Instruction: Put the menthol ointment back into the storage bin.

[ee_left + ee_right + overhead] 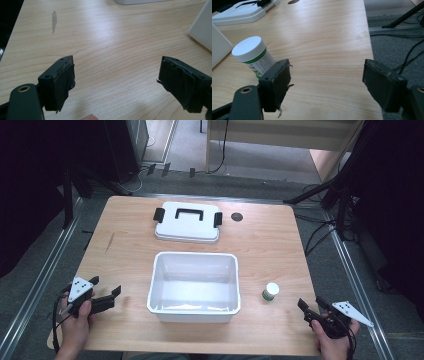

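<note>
**Both grippers wide, jar waiting on the right**

I hold my left gripper (pixel 107 292) over the near left corner of the table (pixel 270 240), jaws spread wide with bare wood between them. My right gripper (pixel 311 306) hovers at the near right edge, jaws just as far apart and gripping nothing. The little white-capped jar (pixel 270 291) stands upright just ahead of it, close beside my left-hand jaw in the right gripper view, right of the open white tub (pixel 194 287). The tub's lid (pixel 187 222) lies flat farther back.
</note>
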Tool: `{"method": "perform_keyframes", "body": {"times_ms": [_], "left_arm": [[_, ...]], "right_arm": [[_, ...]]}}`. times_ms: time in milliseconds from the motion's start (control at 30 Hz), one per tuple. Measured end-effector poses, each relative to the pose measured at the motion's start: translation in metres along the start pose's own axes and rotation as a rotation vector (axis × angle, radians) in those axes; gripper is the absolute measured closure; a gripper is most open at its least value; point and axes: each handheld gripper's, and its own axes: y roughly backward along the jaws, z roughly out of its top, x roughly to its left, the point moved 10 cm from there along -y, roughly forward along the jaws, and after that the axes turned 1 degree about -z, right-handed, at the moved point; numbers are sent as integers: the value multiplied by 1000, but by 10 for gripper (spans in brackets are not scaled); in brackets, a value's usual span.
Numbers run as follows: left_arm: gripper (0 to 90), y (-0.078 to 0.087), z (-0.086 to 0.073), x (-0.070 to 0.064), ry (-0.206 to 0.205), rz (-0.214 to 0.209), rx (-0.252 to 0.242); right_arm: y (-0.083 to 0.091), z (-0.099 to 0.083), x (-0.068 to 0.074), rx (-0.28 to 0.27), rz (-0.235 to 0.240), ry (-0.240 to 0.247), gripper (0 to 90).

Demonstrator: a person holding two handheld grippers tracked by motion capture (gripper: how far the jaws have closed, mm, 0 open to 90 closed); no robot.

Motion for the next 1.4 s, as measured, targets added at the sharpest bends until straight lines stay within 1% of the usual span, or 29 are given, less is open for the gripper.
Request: {"method": "perform_keyframes", "body": {"times_ms": [33, 67, 167, 200, 233, 267, 300, 333, 367, 400, 433, 467, 500, 533, 567, 667, 700, 733, 800, 833, 900, 967, 1000, 1033, 1100, 1200, 1267, 1367, 1400], "left_arm": [[145, 0, 0, 0, 0, -2, 1], [145, 0, 0, 0, 4, -2, 1], [145, 0, 0, 1, 8, -4, -1], [145, 0, 0, 1, 10, -4, -5], [145, 0, 0, 1, 11, -4, -5], [145, 0, 0, 1, 10, -5, -4], [145, 0, 0, 1, 10, -5, -4], [145, 0, 0, 1, 6, -2, 0], [145, 0, 0, 1, 6, -2, 0], [145, 0, 0, 1, 5, 0, 1], [145, -1, 0, 1, 7, -1, 1], [145, -1, 0, 1, 5, 1, 3], [145, -1, 0, 1, 5, 2, 5], [145, -1, 0, 0, 4, 3, 5], [145, -1, 0, 1, 1, 5, 5], [145, 0, 0, 1, 3, 7, 3], [145, 0, 0, 1, 1, 6, 2], [145, 0, 0, 1, 1, 6, 2], [145, 0, 0, 1, 2, 5, 3], [145, 0, 0, 1, 2, 5, 3], [145, -1, 0, 1, 2, 3, 2], [145, -1, 0, 0, 4, 0, -1], [145, -1, 0, 1, 4, 0, -1], [145, 0, 0, 0, 4, -2, 0], [145, -1, 0, 1, 4, -2, 1], [145, -1, 0, 0, 4, -2, 2], [145, -1, 0, 1, 4, -2, 2], [145, -1, 0, 1, 6, -1, 2], [145, -1, 0, 1, 6, -1, 2]], "right_arm": [[0, 0, 0, 0, 0, 0, 235], [0, -1, 1, 9, -4, 12, 240], [-4, -5, 8, 62, -9, 44, 248], [-5, -7, 12, 85, -7, 63, 247], [-7, -7, 21, 132, -11, 103, 247], [-7, -6, 24, 154, -14, 119, 247], [-7, -6, 24, 154, -14, 119, 247], [-9, -2, 32, 207, -22, 156, 250], [-9, 0, 36, 224, -11, 167, 253], [-11, 0, 41, 267, -6, 174, 252], [-11, 0, 41, 267, -6, 174, 252], [-12, 1, 44, 304, -5, 192, 252], [-14, -1, 51, 384, 7, 237, 248], [-14, -1, 51, 384, 7, 237, 248], [-15, -3, 54, 429, 9, 265, 242], [-15, -11, 63, 577, 11, 339, 220], [-14, -14, 68, 654, 19, 391, 217], [-14, -14, 68, 654, 19, 391, 217], [-13, -10, 73, 709, 14, 430, 217], [-13, -10, 73, 709, 14, 430, 217], [-13, -5, 75, 745, 11, 424, 216], [-13, -2, 78, 794, 20, 424, 210], [-13, 1, 80, 839, 15, 450, 206], [-13, 1, 80, 839, 15, 450, 206], [-15, 10, 83, 882, -7, 468, 203], [-17, 14, 87, 906, -5, 460, 202], [-19, 17, 92, 947, 3, 474, 196], [-24, 21, 95, 970, -3, 507, 202], [-25, 22, 96, 975, -7, 507, 202]]}}
